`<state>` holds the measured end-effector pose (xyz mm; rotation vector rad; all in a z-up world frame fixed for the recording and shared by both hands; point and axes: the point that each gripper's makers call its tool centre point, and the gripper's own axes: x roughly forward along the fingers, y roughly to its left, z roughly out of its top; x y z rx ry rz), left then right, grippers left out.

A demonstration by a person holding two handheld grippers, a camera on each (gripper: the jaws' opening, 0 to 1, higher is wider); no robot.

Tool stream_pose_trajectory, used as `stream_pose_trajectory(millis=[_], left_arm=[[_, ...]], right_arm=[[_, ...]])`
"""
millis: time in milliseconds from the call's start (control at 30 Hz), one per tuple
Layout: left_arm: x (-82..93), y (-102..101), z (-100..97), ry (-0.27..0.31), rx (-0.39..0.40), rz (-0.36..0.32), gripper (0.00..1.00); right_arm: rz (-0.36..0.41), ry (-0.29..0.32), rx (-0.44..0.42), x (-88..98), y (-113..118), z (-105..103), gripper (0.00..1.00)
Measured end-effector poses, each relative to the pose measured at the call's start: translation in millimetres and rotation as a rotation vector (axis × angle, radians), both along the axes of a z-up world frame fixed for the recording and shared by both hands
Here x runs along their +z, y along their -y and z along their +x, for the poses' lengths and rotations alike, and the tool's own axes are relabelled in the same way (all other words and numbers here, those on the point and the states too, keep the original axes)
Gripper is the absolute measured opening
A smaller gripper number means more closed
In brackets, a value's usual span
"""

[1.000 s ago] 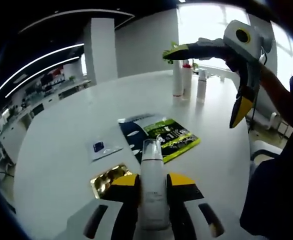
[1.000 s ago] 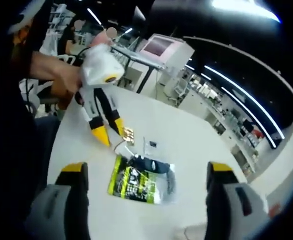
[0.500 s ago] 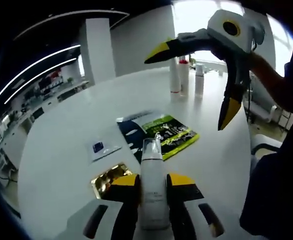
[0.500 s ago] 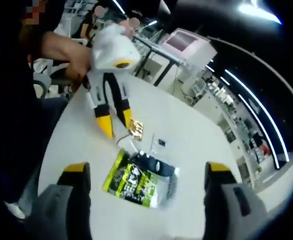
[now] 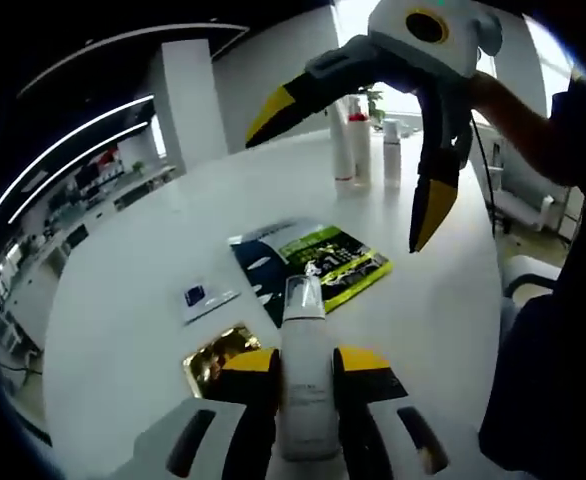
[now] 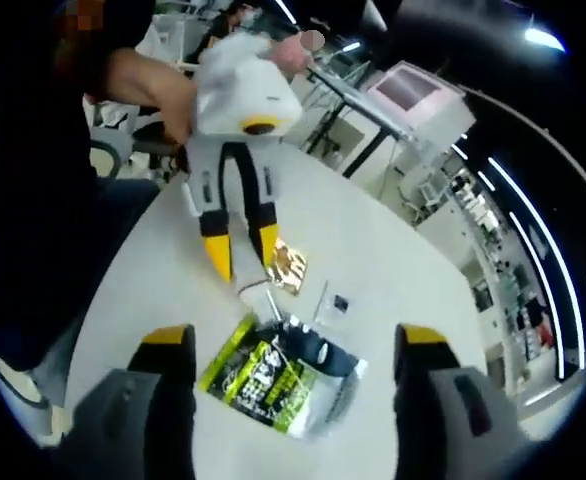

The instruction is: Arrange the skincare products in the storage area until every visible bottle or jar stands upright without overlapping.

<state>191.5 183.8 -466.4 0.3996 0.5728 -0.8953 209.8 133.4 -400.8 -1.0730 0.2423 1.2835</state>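
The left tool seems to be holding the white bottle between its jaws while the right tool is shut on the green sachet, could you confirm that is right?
Not quite. The left tool does hold the white bottle, but the right tool is open and holds nothing. In the right gripper view its jaws stand wide apart above the green sachet, which lies flat on the white table.

Bright daylight pours through the window (image 5: 393, 20) in the left gripper view, washing it out to glare. Ceiling light strips (image 5: 63, 150) curve with the fisheye bend. The white table (image 6: 373, 260) is evenly lit with soft, faint shadows; edges are blurred throughout.
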Motion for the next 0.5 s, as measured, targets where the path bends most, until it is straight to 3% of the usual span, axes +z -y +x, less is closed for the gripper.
stream_pose_trajectory(millis=[167, 500], left_arm=[[0.7, -1, -1.6, 0.016, -0.012, 0.021, 0.21], [0.6, 2, -4.4, 0.056, -0.053, 0.069, 0.21]], right_arm=[[-0.059, -0.046, 0.035, -15.4, -1, -5, 0.63], [-0.053, -0.074, 0.039, -21.8, -1, -10, 0.59]])
